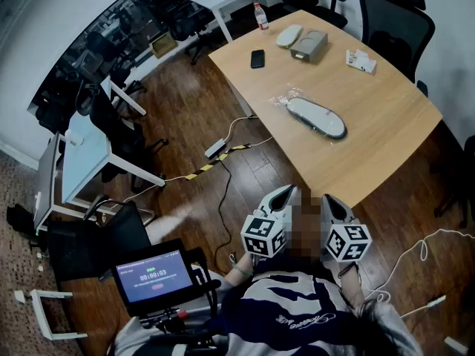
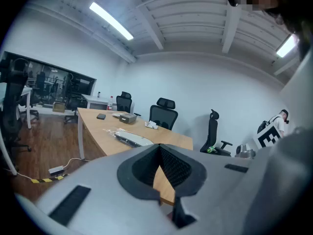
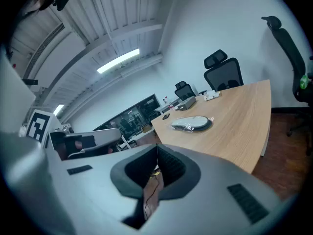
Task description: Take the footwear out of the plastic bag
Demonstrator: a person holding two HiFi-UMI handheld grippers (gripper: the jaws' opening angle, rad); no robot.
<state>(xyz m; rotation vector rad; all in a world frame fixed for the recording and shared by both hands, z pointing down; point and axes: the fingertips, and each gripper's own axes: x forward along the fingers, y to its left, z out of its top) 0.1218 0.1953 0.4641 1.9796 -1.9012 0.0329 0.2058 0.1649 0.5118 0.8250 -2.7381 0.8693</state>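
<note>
A grey-and-white slipper in a clear plastic bag [image 1: 317, 117] lies on the wooden table [image 1: 386, 132], near its middle. It also shows far ahead in the left gripper view as the bagged slipper [image 2: 130, 139] and in the right gripper view as the bagged slipper [image 3: 191, 123]. My left gripper [image 1: 288, 192] and right gripper [image 1: 332, 202] are held side by side close to my body, short of the table's near edge and well away from the bag. Both are shut and empty, with the left gripper [image 2: 159, 146] and the right gripper [image 3: 157, 148] showing their pads pressed together.
On the table's far end lie a pale loose slipper [image 1: 289, 35], a grey box [image 1: 309, 45], a black phone [image 1: 257, 58], a bottle [image 1: 260, 16] and a small white packet [image 1: 361, 60]. Office chairs [image 1: 397, 21] ring the table. Cables [image 1: 223, 150] cross the wooden floor. A screen [image 1: 154, 277] sits at my lower left.
</note>
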